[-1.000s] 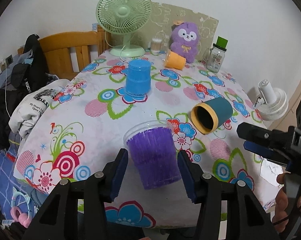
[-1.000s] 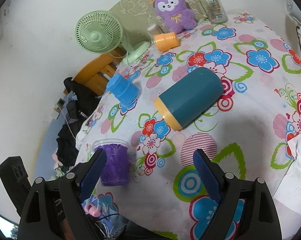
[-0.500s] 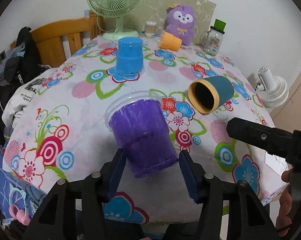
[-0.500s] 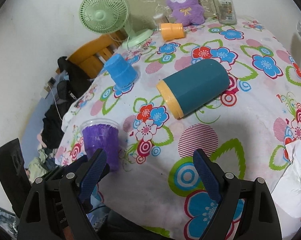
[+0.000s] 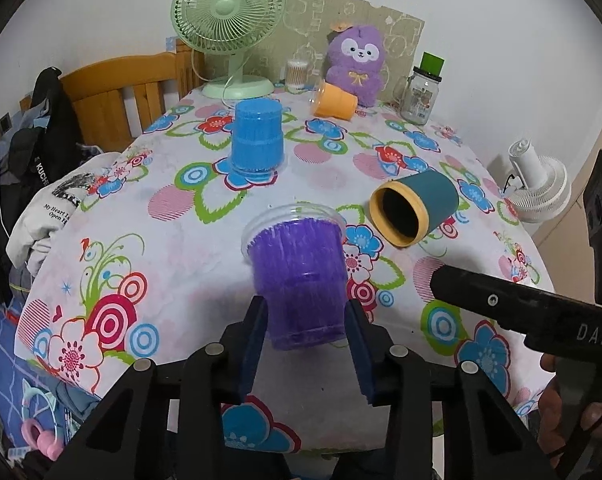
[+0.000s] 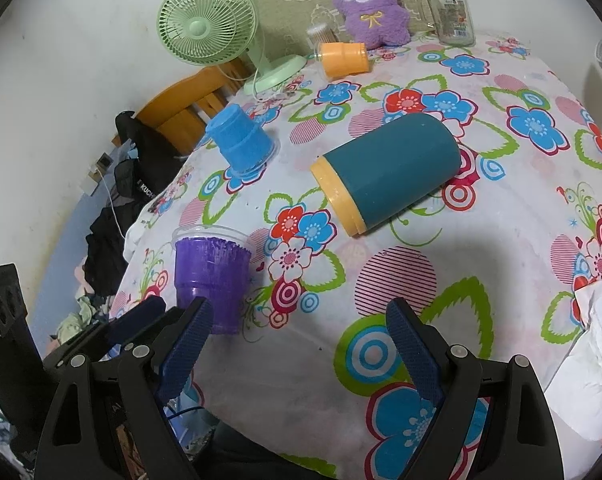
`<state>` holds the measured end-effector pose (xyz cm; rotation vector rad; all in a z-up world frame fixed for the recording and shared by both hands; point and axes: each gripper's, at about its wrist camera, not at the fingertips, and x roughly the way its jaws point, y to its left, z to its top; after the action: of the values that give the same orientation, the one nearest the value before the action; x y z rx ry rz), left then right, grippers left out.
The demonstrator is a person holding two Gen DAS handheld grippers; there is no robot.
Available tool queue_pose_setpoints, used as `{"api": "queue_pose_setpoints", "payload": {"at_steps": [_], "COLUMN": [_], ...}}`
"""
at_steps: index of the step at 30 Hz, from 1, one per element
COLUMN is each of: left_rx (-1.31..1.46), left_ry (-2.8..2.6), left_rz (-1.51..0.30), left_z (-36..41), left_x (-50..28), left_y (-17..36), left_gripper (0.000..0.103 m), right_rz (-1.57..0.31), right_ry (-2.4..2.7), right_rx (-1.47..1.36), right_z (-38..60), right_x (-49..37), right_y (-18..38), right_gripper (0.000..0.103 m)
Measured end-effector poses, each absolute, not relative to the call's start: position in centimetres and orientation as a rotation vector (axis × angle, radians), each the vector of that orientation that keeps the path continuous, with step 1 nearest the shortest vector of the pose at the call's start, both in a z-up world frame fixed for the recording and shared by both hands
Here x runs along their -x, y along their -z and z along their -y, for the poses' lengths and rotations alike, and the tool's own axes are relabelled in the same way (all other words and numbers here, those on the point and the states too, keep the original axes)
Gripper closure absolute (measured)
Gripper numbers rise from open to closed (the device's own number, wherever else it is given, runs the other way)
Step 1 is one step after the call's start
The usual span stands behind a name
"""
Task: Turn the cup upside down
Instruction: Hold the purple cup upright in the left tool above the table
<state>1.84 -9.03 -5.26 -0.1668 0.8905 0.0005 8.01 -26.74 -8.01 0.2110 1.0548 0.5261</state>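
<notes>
A purple ribbed cup point(image 5: 299, 276) with a clear rim is held mouth-up near the table's front edge. My left gripper point(image 5: 306, 320) is shut on its lower part, one blue pad on each side. It also shows in the right wrist view point(image 6: 211, 276), with the left gripper point(image 6: 157, 316) at its base. My right gripper point(image 6: 297, 354) is open and empty above the flowered tablecloth point(image 6: 381, 300), right of the purple cup. In the left wrist view one right finger point(image 5: 513, 304) reaches in from the right.
A teal cup with a yellow rim point(image 5: 415, 208) lies on its side. A blue cup point(image 5: 256, 140) stands upside down. An orange cup point(image 5: 335, 100) lies near a purple plush point(image 5: 359, 62), a glass jar point(image 5: 421, 90) and a green fan point(image 5: 229, 20). A wooden chair with clothes point(image 5: 53, 128) is left.
The purple cup has swung from tilted left to nearly straight in the left gripper. The right gripper has shifted a little, still open.
</notes>
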Motion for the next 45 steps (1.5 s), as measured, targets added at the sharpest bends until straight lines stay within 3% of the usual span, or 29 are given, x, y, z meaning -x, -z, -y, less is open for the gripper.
{"api": "queue_pose_setpoints", "payload": {"at_steps": [10, 13, 15, 17, 20, 22, 25, 29, 39, 43, 45], "left_rx": [0.160, 0.154, 0.159, 0.165, 0.172, 0.189, 0.183, 0.173, 0.150, 0.132, 0.129], "left_ry": [0.020, 0.023, 0.035, 0.033, 0.036, 0.055, 0.063, 0.075, 0.067, 0.069, 0.070], "left_rz": [-0.888, -0.902, -0.912, -0.907, -0.918, -0.940, -0.934, -0.923, -0.878, -0.909, -0.936], "left_z": [9.2, 9.5, 9.6, 9.6, 9.5, 9.3, 9.5, 9.5, 8.6, 9.3, 9.6], "left_x": [-2.0, -1.9, -2.0, -2.0, -2.4, -2.6, -2.5, -2.4, -2.6, -2.5, -2.7], "left_y": [5.1, 5.4, 5.6, 5.8, 6.4, 6.9, 6.9, 6.3, 3.6, 4.7, 5.4], "left_gripper": [0.066, 0.056, 0.039, 0.038, 0.041, 0.053, 0.054, 0.066, 0.066, 0.051, 0.036], "right_rz": [-1.054, -1.053, -1.054, -1.057, -1.061, -1.062, -1.058, -1.054, -1.056, -1.053, -1.050], "right_ry": [-0.522, -0.521, -0.520, -0.519, -0.517, -0.517, -0.511, -0.521, -0.533, -0.527, -0.521], "right_rx": [-0.219, -0.221, -0.220, -0.220, -0.218, -0.217, -0.206, -0.191, -0.181, -0.188, -0.190], "right_z": [27.1, 27.2, 27.2, 27.3, 27.2, 27.1, 26.9, 26.3, 26.2, 26.5, 26.7], "right_x": [-8.1, -8.1, -8.1, -8.0, -8.0, -7.9, -7.9, -7.7, -7.7, -7.7, -7.7], "right_y": [8.1, 8.1, 8.1, 8.2, 8.4, 8.4, 8.4, 8.3, 8.7, 8.7, 8.7], "right_gripper": [0.013, 0.013, 0.013, 0.013, 0.013, 0.013, 0.013, 0.013, 0.013, 0.013, 0.013]}}
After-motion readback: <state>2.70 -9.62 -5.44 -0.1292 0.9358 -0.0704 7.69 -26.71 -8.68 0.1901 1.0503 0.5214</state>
